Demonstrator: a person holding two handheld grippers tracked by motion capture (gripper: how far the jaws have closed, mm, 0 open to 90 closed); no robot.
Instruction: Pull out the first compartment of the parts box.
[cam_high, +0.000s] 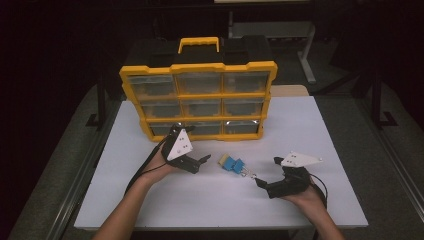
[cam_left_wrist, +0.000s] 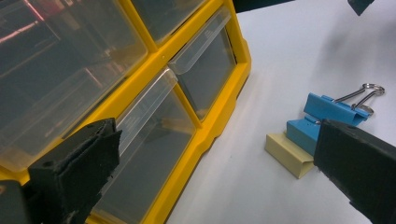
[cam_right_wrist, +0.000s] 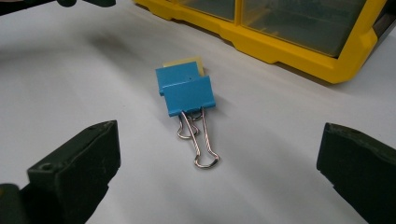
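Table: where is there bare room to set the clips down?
Bare table lies along the near edge between both forearms, and right of the organizer. It is crowded at the centre: binder clips sit between the left gripper and right gripper.

Clip stack (cam_high: 231, 164) lies in open table (cam_high: 310, 130) between both grippers; bare surface all round. Organizer (cam_high: 199, 97) walls off the far side.

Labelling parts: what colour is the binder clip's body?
Blue, with silver wire handles; the binder clip shows best in the right gripper view.
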